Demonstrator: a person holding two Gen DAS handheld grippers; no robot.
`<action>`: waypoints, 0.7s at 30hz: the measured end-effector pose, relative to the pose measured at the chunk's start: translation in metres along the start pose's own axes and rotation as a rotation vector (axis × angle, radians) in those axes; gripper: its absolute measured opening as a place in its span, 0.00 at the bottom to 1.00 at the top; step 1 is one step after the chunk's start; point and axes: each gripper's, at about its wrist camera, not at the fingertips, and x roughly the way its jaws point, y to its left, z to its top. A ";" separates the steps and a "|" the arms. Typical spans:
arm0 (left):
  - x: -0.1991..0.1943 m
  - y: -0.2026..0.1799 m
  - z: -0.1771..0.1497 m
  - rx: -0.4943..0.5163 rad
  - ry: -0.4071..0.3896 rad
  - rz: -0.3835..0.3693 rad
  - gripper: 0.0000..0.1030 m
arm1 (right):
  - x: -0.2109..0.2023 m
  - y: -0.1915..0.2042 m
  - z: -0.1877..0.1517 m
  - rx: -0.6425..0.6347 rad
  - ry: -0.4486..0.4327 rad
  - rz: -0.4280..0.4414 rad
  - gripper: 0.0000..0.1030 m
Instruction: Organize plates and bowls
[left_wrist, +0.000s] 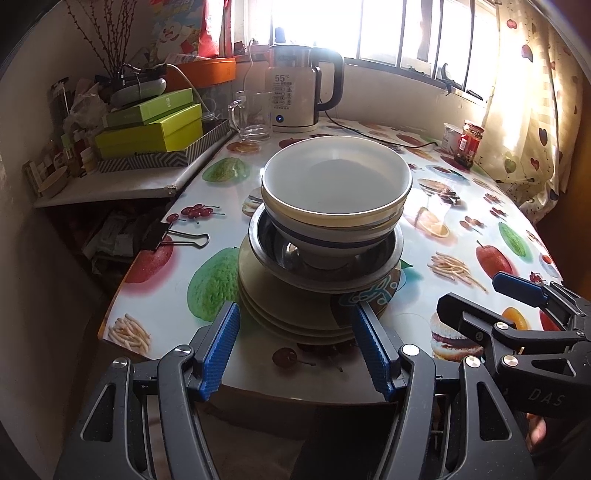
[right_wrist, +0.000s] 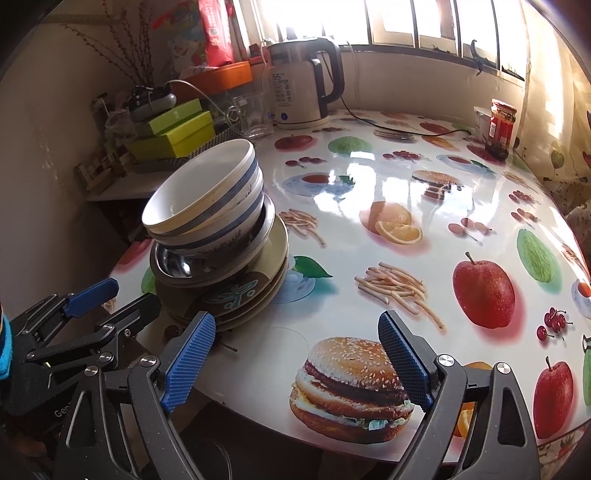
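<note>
Left wrist view: a single stack of crockery sits near the table's (left_wrist: 424, 332) front edge, on its left part. White bowls (left_wrist: 334, 184) with blue bands nest on top, inside a steel bowl (left_wrist: 325, 266), which rests on a pile of greenish plates (left_wrist: 288, 314). The left gripper (left_wrist: 295, 347) is spread wide, its blue pads on either side of the plates' near rim, holding nothing. The right gripper (right_wrist: 295, 365) is likewise spread and empty, over the burger print just right of the stack. Behind the stack stand a glass mug (left_wrist: 251, 114) and an electric kettle (left_wrist: 299, 92) reading 55; a binder clip (left_wrist: 173, 234) lies left, a red-lidded jar (left_wrist: 469, 144) far right.
</note>
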 end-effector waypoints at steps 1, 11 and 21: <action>0.000 0.000 0.000 -0.002 0.001 0.000 0.62 | 0.000 0.000 0.000 -0.001 0.001 0.000 0.88; 0.001 0.000 0.000 -0.002 -0.001 -0.001 0.62 | 0.001 -0.003 -0.001 0.006 0.005 -0.004 0.88; 0.003 -0.001 0.001 0.000 0.000 0.000 0.62 | 0.001 -0.003 -0.001 0.012 0.008 -0.007 0.88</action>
